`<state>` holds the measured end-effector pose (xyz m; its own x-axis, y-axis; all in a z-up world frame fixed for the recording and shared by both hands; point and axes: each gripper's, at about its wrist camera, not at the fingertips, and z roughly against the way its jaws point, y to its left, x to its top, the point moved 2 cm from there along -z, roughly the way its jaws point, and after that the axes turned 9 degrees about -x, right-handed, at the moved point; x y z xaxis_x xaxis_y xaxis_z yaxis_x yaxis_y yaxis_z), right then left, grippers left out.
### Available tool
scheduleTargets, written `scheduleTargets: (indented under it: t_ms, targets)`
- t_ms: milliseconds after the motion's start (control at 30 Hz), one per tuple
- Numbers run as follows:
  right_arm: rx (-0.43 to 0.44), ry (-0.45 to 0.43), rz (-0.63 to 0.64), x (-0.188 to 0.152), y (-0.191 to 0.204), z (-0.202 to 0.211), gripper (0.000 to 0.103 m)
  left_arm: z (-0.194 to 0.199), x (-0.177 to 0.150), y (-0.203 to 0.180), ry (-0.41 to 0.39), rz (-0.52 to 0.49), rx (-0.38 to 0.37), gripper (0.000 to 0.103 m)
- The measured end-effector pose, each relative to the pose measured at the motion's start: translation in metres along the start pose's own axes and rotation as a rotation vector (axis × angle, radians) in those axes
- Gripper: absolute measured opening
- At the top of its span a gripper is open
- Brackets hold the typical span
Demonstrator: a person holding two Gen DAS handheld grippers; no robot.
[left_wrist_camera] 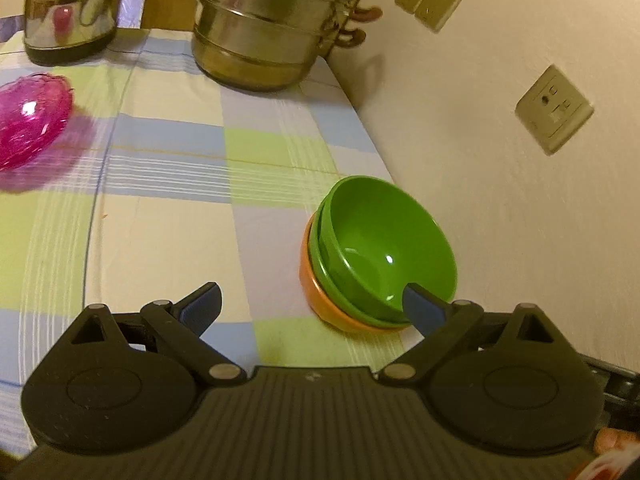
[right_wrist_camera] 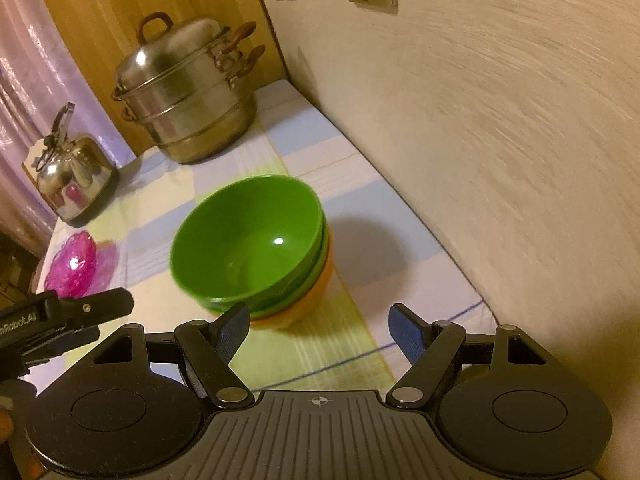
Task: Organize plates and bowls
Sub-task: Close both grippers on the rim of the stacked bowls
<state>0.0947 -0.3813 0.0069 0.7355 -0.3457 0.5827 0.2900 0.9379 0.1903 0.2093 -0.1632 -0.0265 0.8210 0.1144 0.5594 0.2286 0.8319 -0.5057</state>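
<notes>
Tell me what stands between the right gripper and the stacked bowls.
Nothing visible does. The right gripper is open with only bare checked tablecloth ahead, and the stacked bowls sit just beyond its left finger. The steamer pot, kettle and pink dish stand farther off.

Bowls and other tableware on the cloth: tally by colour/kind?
Green bowls: 2
Orange bowl: 1
Pink dish: 1
Steamer pot: 1
Kettle: 1
Total: 6

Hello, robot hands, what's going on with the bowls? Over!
Left gripper open, empty. Right gripper open, empty. Green bowls stacked in orange bowl by wall. Pink dish apart; nothing blocking.
</notes>
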Motion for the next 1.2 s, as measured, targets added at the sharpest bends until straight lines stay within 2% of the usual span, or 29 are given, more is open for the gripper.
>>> scheduleTargets:
  t_ms: [67,200,367,500,567,633,833,967,1033,1100,1200]
  targets:
    - [0.004,0.005,-0.001,0.006,0.0,-0.006,0.076,-0.009,0.006,0.002,-0.004,-0.014,-0.02,0.095]
    - [0.056,0.019,-0.028,0.018,-0.001,-0.019,0.076,-0.021,0.02,0.001,-0.033,-0.055,-0.002,0.095]
    - [0.095,0.042,-0.026,0.032,0.005,-0.038,0.076,-0.044,0.037,0.008,0.029,0.004,-0.019,0.095]
    - [0.097,0.088,-0.003,0.041,0.011,-0.054,0.076,-0.057,0.047,0.011,0.05,0.002,-0.023,0.094]
    - [0.098,0.085,0.028,0.045,0.014,-0.059,0.076,-0.065,0.05,0.012,0.076,0.01,-0.029,0.089]
    - [0.067,0.093,0.038,0.047,0.013,-0.067,0.076,-0.073,0.051,0.015,0.108,0.021,-0.033,0.079]
    - [0.083,0.135,-0.009,0.05,0.005,-0.086,0.076,-0.089,0.05,0.019,0.158,0.006,-0.026,0.072]
    - [0.073,0.166,-0.015,0.053,0.004,-0.097,0.065,-0.097,0.049,0.023,0.196,0.015,-0.033,0.063]
    - [0.075,0.185,-0.01,0.054,0.005,-0.103,0.063,-0.101,0.049,0.024,0.211,0.019,-0.039,0.058]
    - [0.077,0.2,-0.003,0.054,0.006,-0.107,0.056,-0.103,0.049,0.025,0.22,0.023,-0.039,0.054]
    - [0.087,0.227,-0.004,0.052,0.007,-0.113,0.049,-0.107,0.049,0.026,0.231,0.024,-0.049,0.051]
